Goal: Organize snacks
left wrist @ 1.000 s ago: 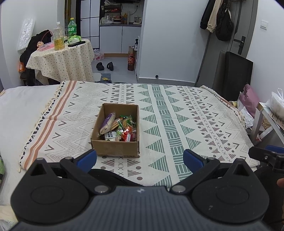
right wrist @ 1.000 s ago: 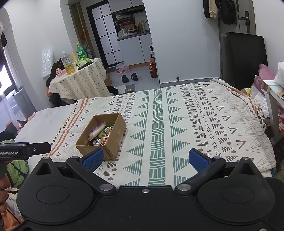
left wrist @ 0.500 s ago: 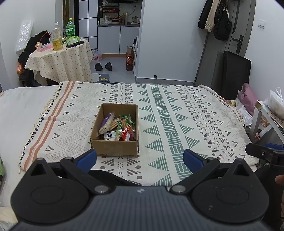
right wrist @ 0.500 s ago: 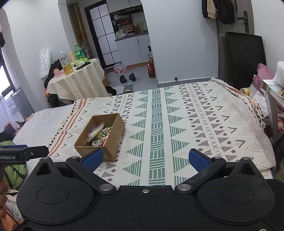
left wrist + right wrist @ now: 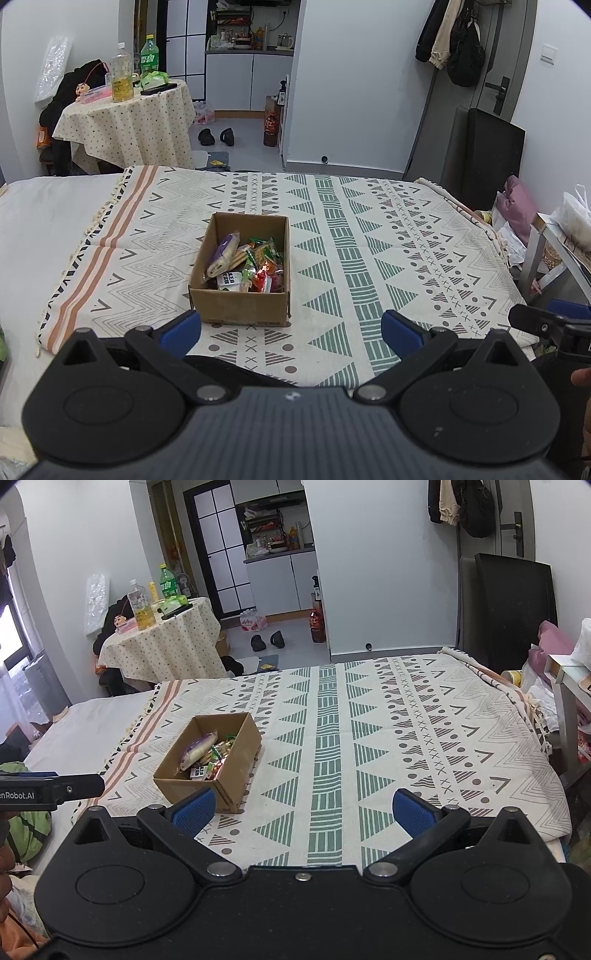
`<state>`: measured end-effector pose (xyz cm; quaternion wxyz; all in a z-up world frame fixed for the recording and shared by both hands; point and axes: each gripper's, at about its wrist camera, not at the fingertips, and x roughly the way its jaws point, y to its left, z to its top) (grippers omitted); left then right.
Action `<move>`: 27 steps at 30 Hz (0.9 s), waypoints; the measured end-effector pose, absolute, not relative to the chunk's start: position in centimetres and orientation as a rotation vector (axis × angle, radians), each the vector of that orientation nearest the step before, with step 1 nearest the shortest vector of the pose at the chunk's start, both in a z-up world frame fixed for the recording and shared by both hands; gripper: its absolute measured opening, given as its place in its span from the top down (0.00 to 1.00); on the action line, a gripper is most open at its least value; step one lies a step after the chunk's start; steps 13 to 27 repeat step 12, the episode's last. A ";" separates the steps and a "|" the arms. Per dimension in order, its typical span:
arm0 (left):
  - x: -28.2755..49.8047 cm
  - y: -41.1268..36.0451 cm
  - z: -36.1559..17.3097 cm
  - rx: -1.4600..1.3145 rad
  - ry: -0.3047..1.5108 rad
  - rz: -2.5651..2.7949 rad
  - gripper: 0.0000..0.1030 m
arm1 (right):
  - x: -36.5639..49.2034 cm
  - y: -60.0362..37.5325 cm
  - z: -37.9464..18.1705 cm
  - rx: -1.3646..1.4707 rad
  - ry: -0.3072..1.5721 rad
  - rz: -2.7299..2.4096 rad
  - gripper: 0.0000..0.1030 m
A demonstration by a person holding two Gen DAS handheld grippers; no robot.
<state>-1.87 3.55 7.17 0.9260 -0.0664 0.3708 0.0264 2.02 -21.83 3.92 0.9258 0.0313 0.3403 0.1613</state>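
Note:
A brown cardboard box (image 5: 238,306) sits on a patterned blanket (image 5: 369,251) spread over a bed. Several wrapped snacks (image 5: 255,266) lie inside it, among them a purple-and-white packet (image 5: 221,254). My left gripper (image 5: 291,328) is open, held just short of the box's near wall, with nothing between its blue pads. The same box (image 5: 236,775) lies ahead and to the left of my right gripper (image 5: 303,808), which is also open and empty. Each gripper's tip shows at the edge of the other's view.
A small round table (image 5: 129,125) with bottles stands beyond the bed's far left corner. A dark chair (image 5: 491,155) and a side table (image 5: 554,236) with a bag are to the right. Shoes (image 5: 216,136) lie on the floor toward the kitchen.
Both views have shifted slightly; the box sits a little lower and nearer in the left view. Both grippers remain open and empty.

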 end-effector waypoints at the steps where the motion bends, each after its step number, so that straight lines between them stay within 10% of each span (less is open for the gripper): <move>1: -1.9 3.6 7.2 -0.133 0.760 0.052 0.00 | 2.1 -21.9 3.9 0.065 0.698 0.334 0.00; 27: -1.5 3.1 6.9 -0.136 0.757 0.044 0.00 | 2.0 -22.1 3.7 0.066 0.700 0.330 0.00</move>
